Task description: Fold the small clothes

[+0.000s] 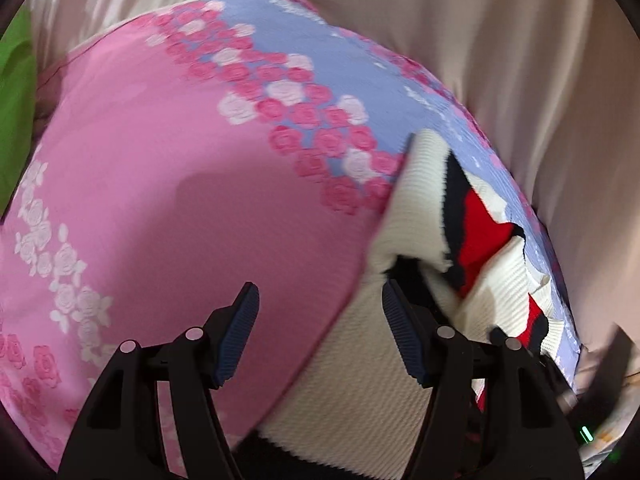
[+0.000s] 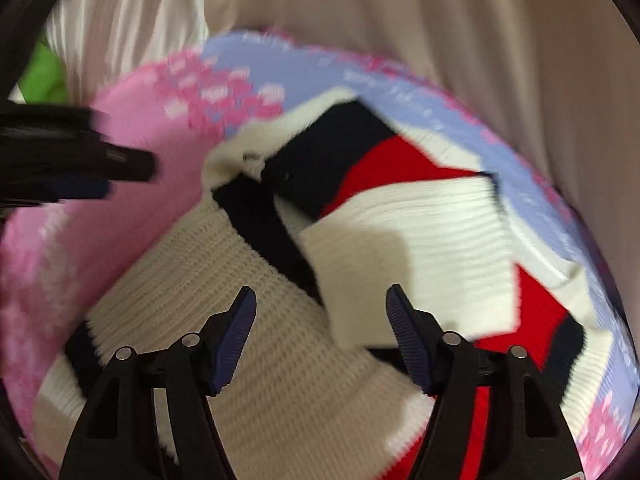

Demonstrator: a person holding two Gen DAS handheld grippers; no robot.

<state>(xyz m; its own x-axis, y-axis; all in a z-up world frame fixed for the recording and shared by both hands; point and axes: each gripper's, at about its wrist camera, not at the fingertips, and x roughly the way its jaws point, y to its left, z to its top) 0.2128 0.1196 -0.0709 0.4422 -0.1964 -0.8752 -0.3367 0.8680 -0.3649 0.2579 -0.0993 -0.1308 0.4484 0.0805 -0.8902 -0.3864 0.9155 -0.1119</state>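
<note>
A small knit sweater, cream with navy and red blocks (image 2: 400, 232), lies crumpled on a pink and lilac rose-print cloth (image 1: 160, 184). It also shows at the right of the left wrist view (image 1: 360, 360). My left gripper (image 1: 320, 316) is open above the sweater's left edge, holding nothing. My right gripper (image 2: 320, 320) is open over the cream body of the sweater, holding nothing. The left gripper shows as a dark blurred shape at the left of the right wrist view (image 2: 80, 160).
The rose-print cloth (image 2: 132, 120) covers the work surface. Pale beige draped fabric (image 1: 500, 60) hangs behind it. A green object (image 1: 14, 112) sits at the far left edge.
</note>
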